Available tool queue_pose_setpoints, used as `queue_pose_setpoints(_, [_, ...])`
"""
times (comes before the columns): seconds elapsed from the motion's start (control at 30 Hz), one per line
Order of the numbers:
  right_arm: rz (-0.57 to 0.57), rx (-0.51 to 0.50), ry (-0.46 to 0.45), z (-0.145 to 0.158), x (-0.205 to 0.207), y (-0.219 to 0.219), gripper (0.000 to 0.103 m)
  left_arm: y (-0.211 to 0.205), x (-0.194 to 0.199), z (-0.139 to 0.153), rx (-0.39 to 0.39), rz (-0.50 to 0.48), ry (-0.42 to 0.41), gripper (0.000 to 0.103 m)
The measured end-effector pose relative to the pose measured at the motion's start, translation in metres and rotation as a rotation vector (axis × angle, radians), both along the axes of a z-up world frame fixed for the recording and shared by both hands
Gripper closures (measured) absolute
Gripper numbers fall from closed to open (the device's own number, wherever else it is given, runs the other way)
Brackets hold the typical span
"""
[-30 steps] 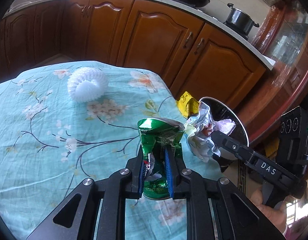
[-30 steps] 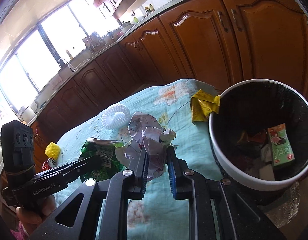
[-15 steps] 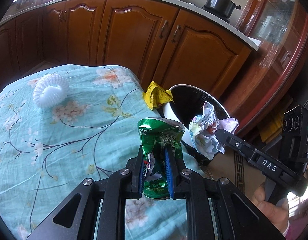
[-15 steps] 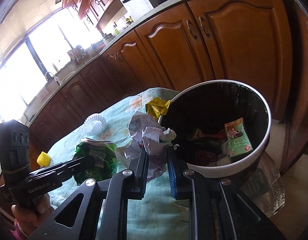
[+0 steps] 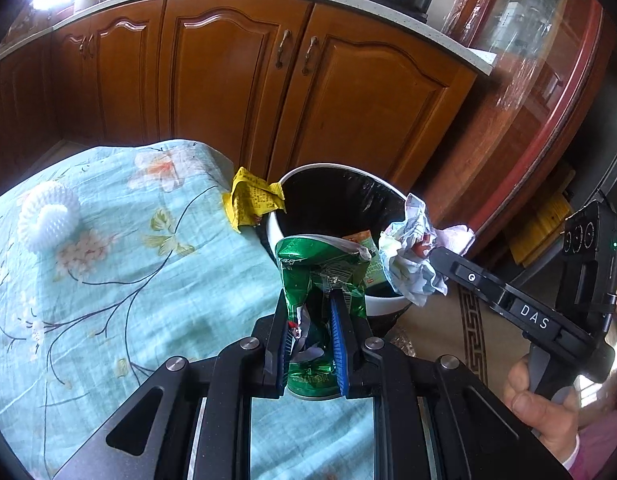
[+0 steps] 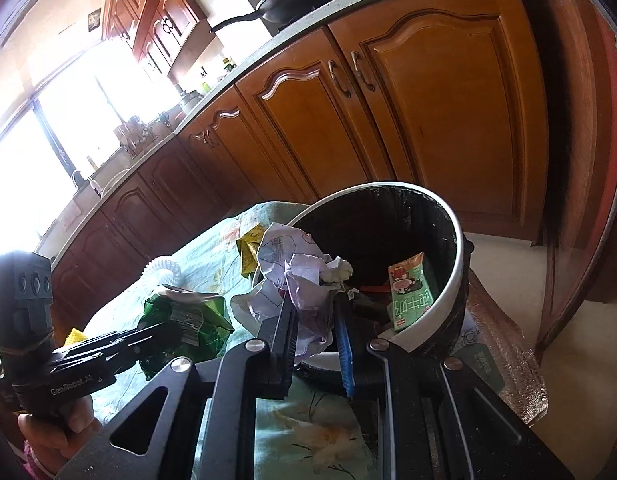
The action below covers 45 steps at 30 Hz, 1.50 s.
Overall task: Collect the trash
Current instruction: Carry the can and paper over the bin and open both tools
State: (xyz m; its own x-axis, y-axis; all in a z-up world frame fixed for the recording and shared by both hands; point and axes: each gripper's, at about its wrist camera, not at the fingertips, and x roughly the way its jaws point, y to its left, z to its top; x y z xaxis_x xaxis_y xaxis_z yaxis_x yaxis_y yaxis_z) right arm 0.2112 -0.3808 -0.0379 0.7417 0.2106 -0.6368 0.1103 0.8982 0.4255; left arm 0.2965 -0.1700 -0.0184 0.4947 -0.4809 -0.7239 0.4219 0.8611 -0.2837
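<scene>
My right gripper (image 6: 316,336) has its jaws clamped on a crumpled paper wad (image 6: 300,280), already over the near rim of the bin (image 6: 454,280), so it's closer to dropping than the left. Left gripper (image 5: 314,344) has its jaws pinched tight on a crushed green can (image 5: 322,268), upright, w/ the bin (image 5: 274,232) just ahead & slightly right. Yellow wrapper (image 5: 252,200) lies at the tabletop (image 5: 108,300) edge, touching the rim. White mesh ball (image 5: 48,220) sits well off to the left. Nothing blocks either drop.
</scene>
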Motion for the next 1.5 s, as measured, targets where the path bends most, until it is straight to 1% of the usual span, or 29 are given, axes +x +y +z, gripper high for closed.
queue_pose_setpoints(0.4, [-0.049,-0.015,0.012,-0.005,0.002,-0.024,0.085,-0.026,0.021,0.001,0.011,-0.019,-0.002,0.087])
queue_pose_setpoints(0.67, [-0.059,-0.044,0.020,-0.004,0.014,-0.034,0.085,-0.047,0.041,0.000,0.030,-0.034,-0.012,0.087])
queue_pose_setpoints(0.9, [-0.054,-0.079,0.034,-0.004,0.027,-0.038,0.085,-0.063,0.057,-0.007,0.041,-0.034,0.010,0.087])
queue_pose_setpoints(1.17, [-0.046,-0.103,0.071,-0.012,0.041,-0.043,0.085,-0.081,0.072,-0.018,0.066,-0.032,0.036,0.087])
queue_pose_setpoints(1.37, [-0.046,-0.117,0.095,-0.017,0.048,-0.046,0.084,-0.093,0.081,-0.021,0.072,-0.030,0.051,0.086])
queue_pose_setpoints(1.47, [-0.045,-0.125,0.107,-0.020,0.051,-0.046,0.083,-0.097,0.084,-0.024,0.072,-0.030,0.064,0.086])
queue_pose_setpoints(1.5, [-0.045,-0.128,0.111,-0.021,0.051,-0.046,0.081,-0.098,0.084,-0.025,0.073,-0.029,0.066,0.086])
